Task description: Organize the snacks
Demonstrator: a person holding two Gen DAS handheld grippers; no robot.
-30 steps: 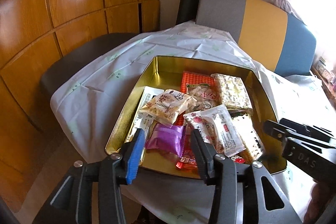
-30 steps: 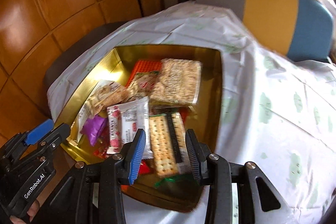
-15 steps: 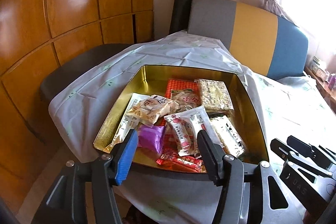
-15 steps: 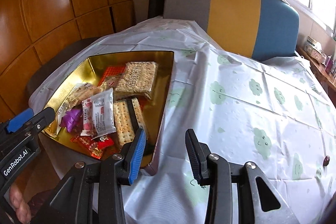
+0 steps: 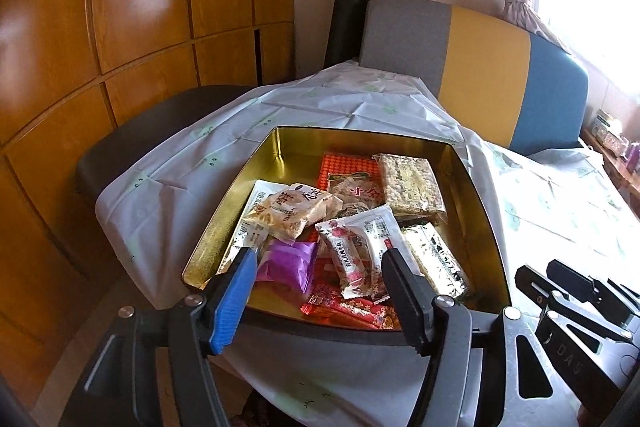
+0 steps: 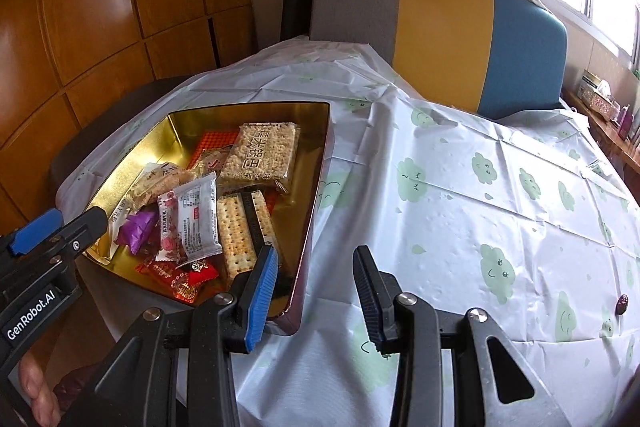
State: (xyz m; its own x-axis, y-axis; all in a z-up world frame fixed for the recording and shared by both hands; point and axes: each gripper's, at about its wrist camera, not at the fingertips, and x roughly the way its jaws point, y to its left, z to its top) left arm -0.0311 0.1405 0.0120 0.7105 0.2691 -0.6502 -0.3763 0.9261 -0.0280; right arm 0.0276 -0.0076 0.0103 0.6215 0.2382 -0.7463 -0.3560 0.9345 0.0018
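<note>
1. The gold tin (image 5: 478, 195) is sitting at the near left corner of the counter (image 6: 460, 187), which is wearing a white cloth printed with green clouds.
2. The snacks are lying loose inside the tin: a rice cracker pack (image 5: 412, 183) at the far right, a cracker sleeve (image 6: 240, 231) along the right wall, a white and pink packet (image 5: 358, 251) in the middle, a purple packet (image 5: 288, 265) at the near left, a tan biscuit packet (image 5: 296, 211) behind it and red wrappers (image 5: 352, 309) at the near edge.
3. The left gripper (image 5: 316, 291) is hovering over the tin's near edge; its jaws are opening and gripping nothing, with the purple and the white and pink packets showing in the gap beyond them.
4. The right gripper (image 6: 314, 295) is hanging released over the cloth just right of the tin's near right corner, jaws apart and empty.
5. The tin's near wall is standing between the left gripper and the snacks.
6. A small dark object (image 6: 622, 303) is lying on the cloth, well apart to the right.
7. A grey, yellow and blue chair back (image 6: 440, 35) is standing behind the counter, with wooden panels (image 5: 140, 27) on the left.
</note>
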